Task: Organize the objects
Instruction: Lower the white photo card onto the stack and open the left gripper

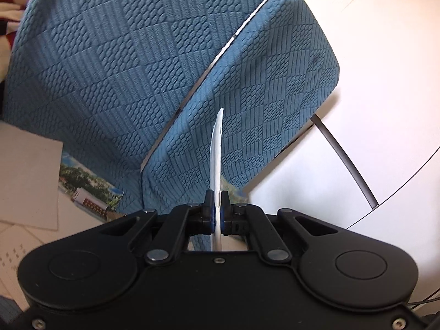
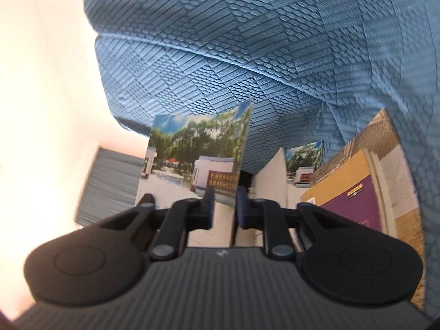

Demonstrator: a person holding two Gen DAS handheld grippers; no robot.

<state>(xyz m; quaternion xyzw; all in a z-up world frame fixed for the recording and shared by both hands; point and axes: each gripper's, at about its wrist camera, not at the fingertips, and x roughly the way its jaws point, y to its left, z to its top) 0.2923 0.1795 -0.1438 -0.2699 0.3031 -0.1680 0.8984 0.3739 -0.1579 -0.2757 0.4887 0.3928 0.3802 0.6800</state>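
The left tongs (image 1: 217,214) were clenched on a white card (image 1: 216,154) seen edge-on, while the right tongs (image 2: 224,206), jaws parted, straddled a photo postcard (image 2: 198,154) beside the blue cushion (image 2: 247,55), seemingly about to grip it.

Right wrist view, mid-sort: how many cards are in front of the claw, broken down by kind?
Scenic photo cards: 2
White card: 1
Purple-and-yellow card: 1
Total: 4
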